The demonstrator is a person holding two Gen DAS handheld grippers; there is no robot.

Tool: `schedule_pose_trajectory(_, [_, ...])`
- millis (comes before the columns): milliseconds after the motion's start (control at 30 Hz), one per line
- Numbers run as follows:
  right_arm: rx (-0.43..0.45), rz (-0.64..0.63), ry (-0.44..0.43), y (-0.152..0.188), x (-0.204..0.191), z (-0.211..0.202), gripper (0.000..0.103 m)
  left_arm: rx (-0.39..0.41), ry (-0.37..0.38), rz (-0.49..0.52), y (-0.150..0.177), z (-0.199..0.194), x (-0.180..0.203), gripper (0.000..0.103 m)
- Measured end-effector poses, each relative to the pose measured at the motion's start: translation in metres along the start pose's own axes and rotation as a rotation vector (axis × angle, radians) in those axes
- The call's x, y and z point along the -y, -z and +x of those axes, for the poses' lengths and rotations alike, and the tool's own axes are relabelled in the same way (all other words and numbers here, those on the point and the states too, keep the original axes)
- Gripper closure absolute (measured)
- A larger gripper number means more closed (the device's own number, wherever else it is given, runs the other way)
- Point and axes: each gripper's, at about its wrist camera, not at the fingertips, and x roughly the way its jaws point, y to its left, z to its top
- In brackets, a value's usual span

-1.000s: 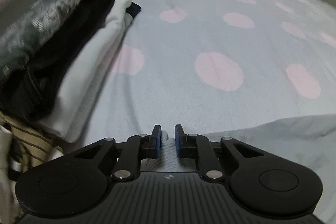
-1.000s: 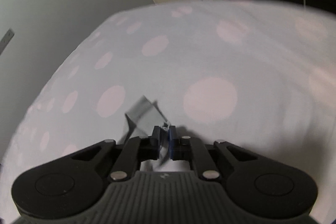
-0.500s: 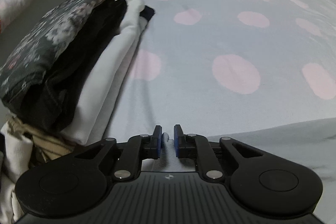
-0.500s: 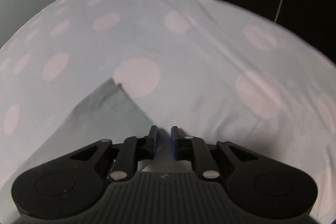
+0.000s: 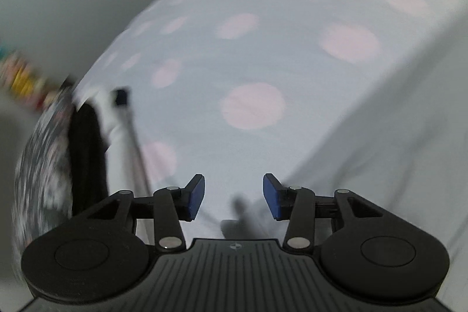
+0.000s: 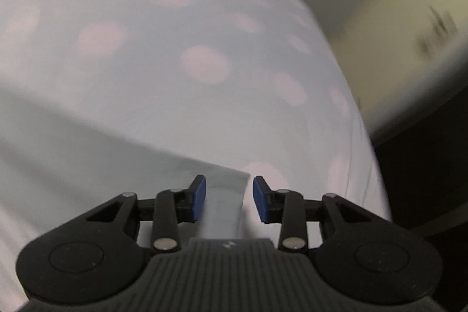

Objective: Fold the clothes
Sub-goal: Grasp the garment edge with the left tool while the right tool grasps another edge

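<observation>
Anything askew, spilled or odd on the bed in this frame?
Nothing stands out. The pale garment lies flat on the dotted bedspread, one corner between the open right claw. The left claw is open and holds nothing. The folded stack looks tidy, though blurred.

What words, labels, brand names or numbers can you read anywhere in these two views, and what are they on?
No readable text in either view.
Left gripper: a small round emblem on its black body, no letters.
Right gripper: a small pale mark on its body, too blurred to read.
Stack of folded clothes: blurred pattern only, no label visible.
</observation>
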Motion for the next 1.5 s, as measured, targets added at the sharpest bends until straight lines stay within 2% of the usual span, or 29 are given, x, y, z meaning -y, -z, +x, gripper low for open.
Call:
schedule_pose_trajectory(100, [-0.033, -0.296, 0.019, -0.003, -0.023, 0.008, 0.065, -0.034, 0.037, 0.147, -0.004, 0.006, 0.015, 0.049])
schedule_pose_trajectory(267, [-0.092, -0.650, 0.029, -0.004, -0.045, 0.021, 0.063, -0.092, 0.071, 0.310, -0.008, 0.023, 0.039, 0.048])
schedule_pose_trajectory(367, [-0.102, -0.737, 0.034, -0.010, -0.046, 0.031, 0.060, -0.100, 0.058, 0.366, -0.007, 0.036, 0.051, 0.048])
schedule_pose_trajectory(433, [-0.112, -0.770, 0.017, -0.016, -0.046, 0.038, 0.058, -0.109, 0.063, 0.364, -0.011, 0.041, 0.050, 0.045])
schedule_pose_trajectory(500, [-0.130, -0.808, -0.008, -0.021, -0.045, 0.046, 0.058, -0.119, 0.069, 0.371, -0.014, 0.044, 0.048, 0.035])
schedule_pose_trajectory(700, [-0.205, -0.971, -0.086, -0.035, -0.057, 0.068, 0.064, -0.147, 0.100, 0.374, -0.019, 0.048, 0.045, 0.032])
schedule_pose_trajectory(733, [-0.232, -0.968, -0.112, -0.038, -0.057, 0.070, 0.072, -0.151, 0.107, 0.367, -0.019, 0.049, 0.044, 0.032])
schedule_pose_trajectory(767, [-0.258, -0.964, -0.137, -0.041, -0.057, 0.072, 0.087, -0.154, 0.116, 0.351, -0.019, 0.050, 0.041, 0.032])
schedule_pose_trajectory(800, [-0.283, -0.960, -0.160, -0.043, -0.057, 0.074, 0.094, -0.157, 0.124, 0.334, -0.019, 0.050, 0.039, 0.032])
schedule_pose_trajectory(900, [-0.281, -0.945, -0.151, -0.040, -0.055, 0.074, 0.098, -0.156, 0.134, 0.299, -0.016, 0.048, 0.035, 0.033])
schedule_pose_trajectory(1000, [-0.245, -0.873, -0.113, -0.039, -0.046, 0.067, 0.100, -0.135, 0.123, 0.320, -0.011, 0.044, 0.040, 0.035])
schedule_pose_trajectory(1167, [-0.175, -0.726, 0.007, -0.038, -0.015, 0.045, 0.103, -0.131, 0.108, 0.345, -0.009, 0.038, 0.046, 0.037])
schedule_pose_trajectory(1233, [-0.149, -0.684, 0.039, -0.038, -0.003, 0.034, 0.103, -0.142, 0.120, 0.355, -0.011, 0.036, 0.049, 0.044])
schedule_pose_trajectory(1267, [-0.137, -0.663, 0.054, -0.038, 0.002, 0.028, 0.103, -0.150, 0.130, 0.360, -0.012, 0.036, 0.051, 0.061])
schedule_pose_trajectory(1300, [-0.122, -0.642, 0.063, -0.039, 0.006, 0.023, 0.103, -0.160, 0.144, 0.366, -0.012, 0.034, 0.055, 0.084])
schedule_pose_trajectory(1333, [-0.110, -0.619, 0.067, -0.040, 0.010, 0.018, 0.103, -0.168, 0.150, 0.377, -0.011, 0.032, 0.062, 0.091])
schedule_pose_trajectory(1400, [-0.096, -0.583, 0.074, -0.042, 0.016, 0.010, 0.103, -0.170, 0.104, 0.421, -0.009, 0.032, 0.076, 0.098])
schedule_pose_trajectory(1433, [-0.092, -0.582, 0.082, -0.042, 0.017, 0.007, 0.103, -0.166, 0.075, 0.442, -0.007, 0.030, 0.082, 0.098])
schedule_pose_trajectory(1500, [-0.085, -0.577, 0.096, -0.041, 0.022, 0.000, 0.103, -0.152, 0.037, 0.422, -0.005, 0.025, 0.083, 0.099])
